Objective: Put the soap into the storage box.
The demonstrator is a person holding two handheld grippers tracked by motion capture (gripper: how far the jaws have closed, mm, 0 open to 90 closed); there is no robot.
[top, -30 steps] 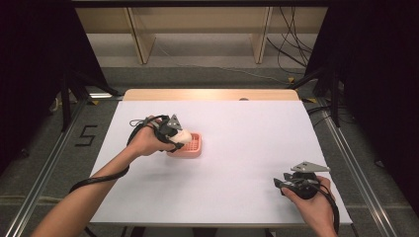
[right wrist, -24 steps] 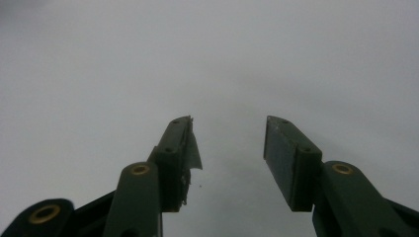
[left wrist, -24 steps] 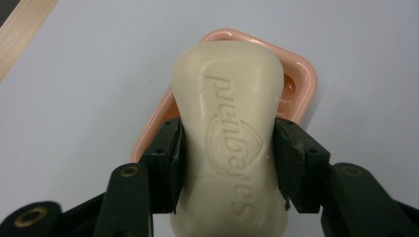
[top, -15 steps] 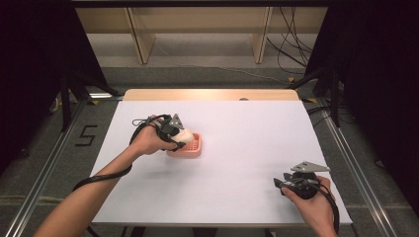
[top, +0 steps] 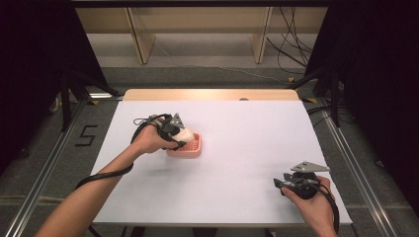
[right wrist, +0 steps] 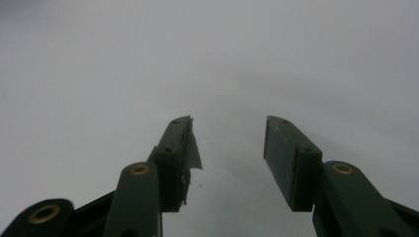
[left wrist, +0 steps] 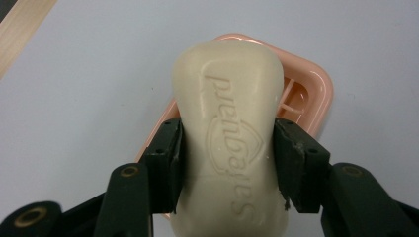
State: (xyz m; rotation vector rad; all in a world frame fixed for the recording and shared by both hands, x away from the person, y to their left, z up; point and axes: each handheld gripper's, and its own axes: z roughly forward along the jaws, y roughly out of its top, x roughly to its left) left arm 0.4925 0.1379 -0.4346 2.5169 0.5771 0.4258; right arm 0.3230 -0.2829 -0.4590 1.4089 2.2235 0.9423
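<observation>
A cream bar of soap (left wrist: pixel 230 128) with embossed lettering is clamped between the jaws of my left gripper (left wrist: pixel 227 148), which is shut on it. Below the soap lies a pink soap dish (left wrist: pixel 311 94) with slotted bottom. In the high view the left gripper (top: pixel 182 137) holds the soap (top: pixel 186 134) over the left end of the dish (top: pixel 193 147), left of the table's middle. My right gripper (top: pixel 279 183) rests near the front right corner, pointing left. Its jaws (right wrist: pixel 227 143) stand open over bare white surface.
The white table top (top: pixel 247 133) has a wooden strip (top: pixel 212 95) along its far edge. Beyond it stand wooden shelf legs (top: pixel 138 34) and loose cables (top: pixel 291 49) on the floor. Dark curtains flank both sides.
The left gripper with the soap has shifted slightly toward the dish. The right gripper has stayed put.
</observation>
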